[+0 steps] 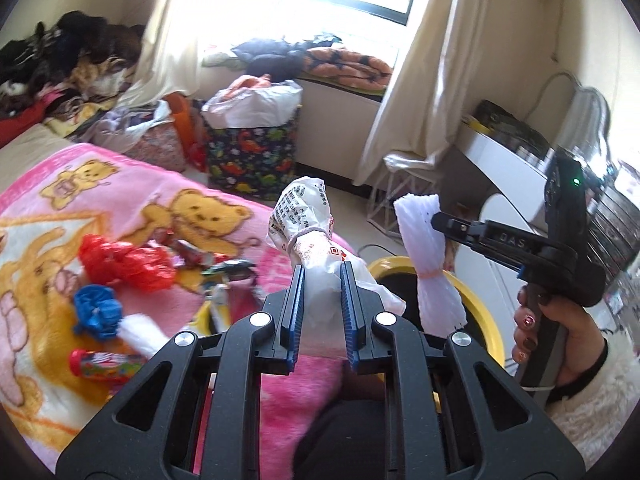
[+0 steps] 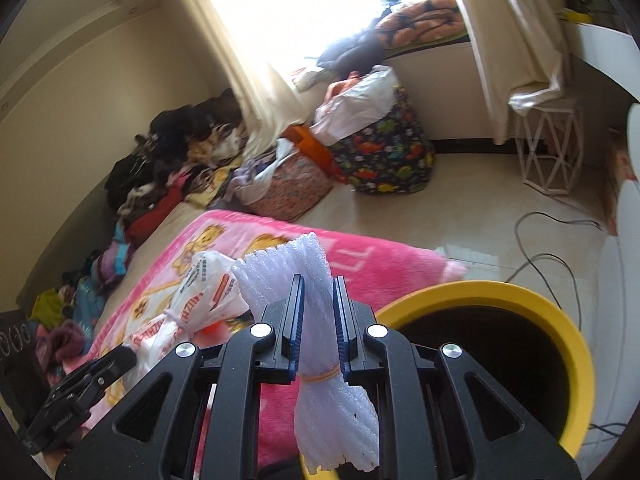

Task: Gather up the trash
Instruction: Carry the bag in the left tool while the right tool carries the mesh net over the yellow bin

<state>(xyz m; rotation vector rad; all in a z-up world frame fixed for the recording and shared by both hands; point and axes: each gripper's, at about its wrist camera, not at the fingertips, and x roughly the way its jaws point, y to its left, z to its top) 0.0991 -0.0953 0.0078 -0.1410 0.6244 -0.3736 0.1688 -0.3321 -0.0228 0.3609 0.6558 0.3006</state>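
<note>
Pink bear-print blanket (image 1: 120,208), yellow-rimmed bin (image 2: 520,300), white foam (image 2: 288,264).

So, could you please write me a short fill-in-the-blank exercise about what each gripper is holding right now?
1. The left gripper is shut on a tied white ____ bag.
2. The right gripper is shut on a white ____ bundle.
3. The bin beside the bed has a ____ rim.
4. The blanket on the bed is mostly ____.

Missing words: plastic; foam; yellow; pink
</note>
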